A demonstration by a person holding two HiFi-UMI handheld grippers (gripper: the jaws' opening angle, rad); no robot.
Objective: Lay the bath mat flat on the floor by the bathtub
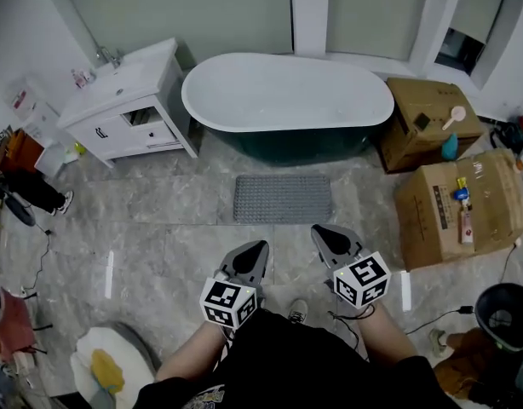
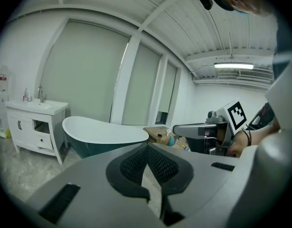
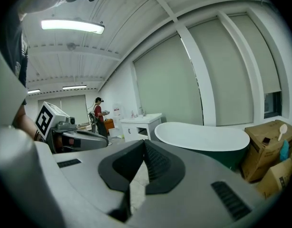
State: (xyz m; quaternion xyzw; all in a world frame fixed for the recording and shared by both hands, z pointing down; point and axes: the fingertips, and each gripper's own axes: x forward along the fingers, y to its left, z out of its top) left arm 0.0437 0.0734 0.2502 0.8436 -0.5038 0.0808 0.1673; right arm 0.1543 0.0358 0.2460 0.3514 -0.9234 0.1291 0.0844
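As the mat (image 1: 283,198) lies flat on the floor just before the tub (image 1: 287,100), job judged done: left gripper (image 1: 256,250), right gripper (image 1: 324,232), jaws clenched on nothing, well back from tub

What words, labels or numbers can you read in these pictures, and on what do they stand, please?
No text can be read.
Label on the nearer cardboard box: too small.
Red-marked white item on the wall: blurred.
Cubes on the left gripper and right gripper: square patterns, no letters.
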